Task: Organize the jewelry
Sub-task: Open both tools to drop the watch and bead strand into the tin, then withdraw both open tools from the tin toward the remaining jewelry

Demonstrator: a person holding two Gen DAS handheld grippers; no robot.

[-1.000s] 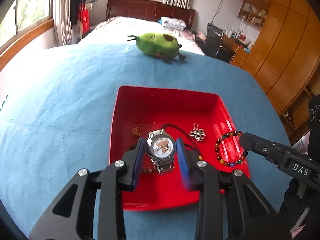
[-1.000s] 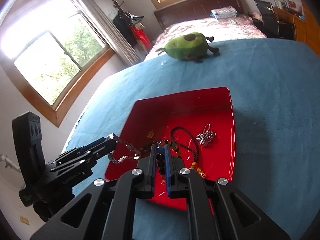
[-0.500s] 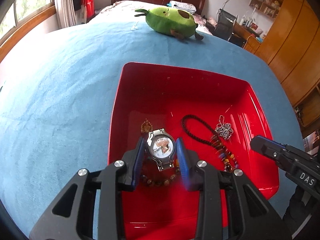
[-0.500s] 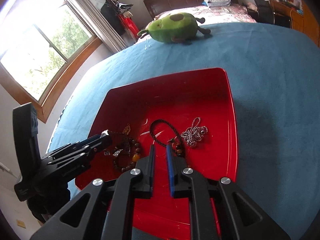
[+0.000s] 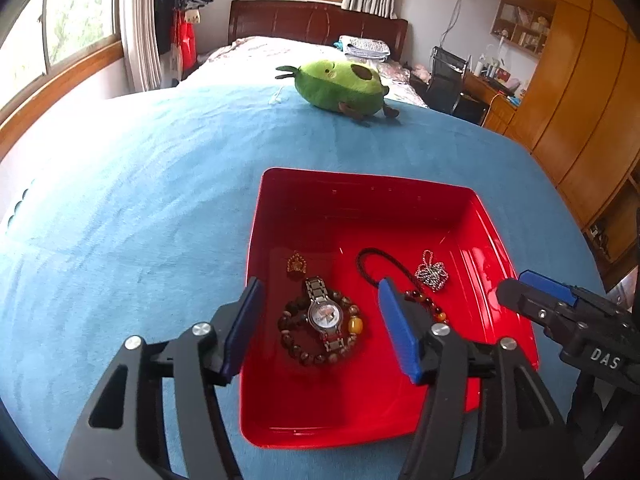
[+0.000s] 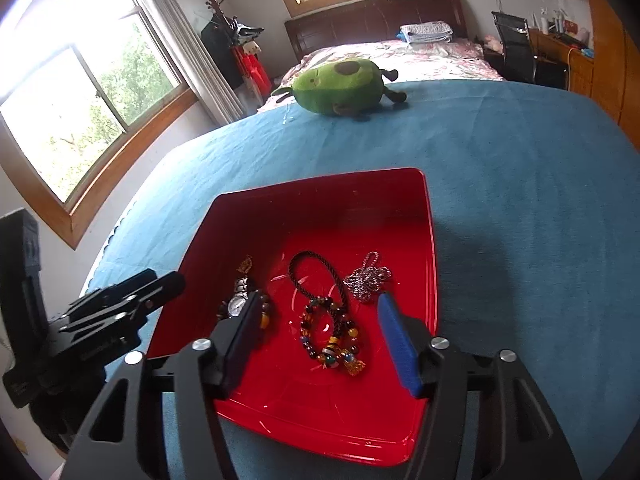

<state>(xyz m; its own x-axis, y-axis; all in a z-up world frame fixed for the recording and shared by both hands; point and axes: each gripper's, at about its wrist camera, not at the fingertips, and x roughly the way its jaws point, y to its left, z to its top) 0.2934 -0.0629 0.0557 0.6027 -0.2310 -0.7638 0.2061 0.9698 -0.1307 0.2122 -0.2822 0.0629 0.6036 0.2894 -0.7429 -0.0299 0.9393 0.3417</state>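
Red tray [image 5: 486, 216] on the blue tabletop [image 5: 120, 208] now holds everything. A second ago the left gripper [image 5: 320, 324] clamped the watch [image 5: 325, 315] and the right gripper [image 6: 318, 330] pinched a bead bracelet [image 6: 330, 330]; both jaws are opening, empty, and those pieces lie inside. Count: one watch, two bracelets, one chain, one gold charm, one cord.

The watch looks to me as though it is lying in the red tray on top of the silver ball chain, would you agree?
Not quite: the watch does lie in the red tray, but on top of the brown bead bracelet, as the left wrist view shows. The silver ball chain lies apart, further right.
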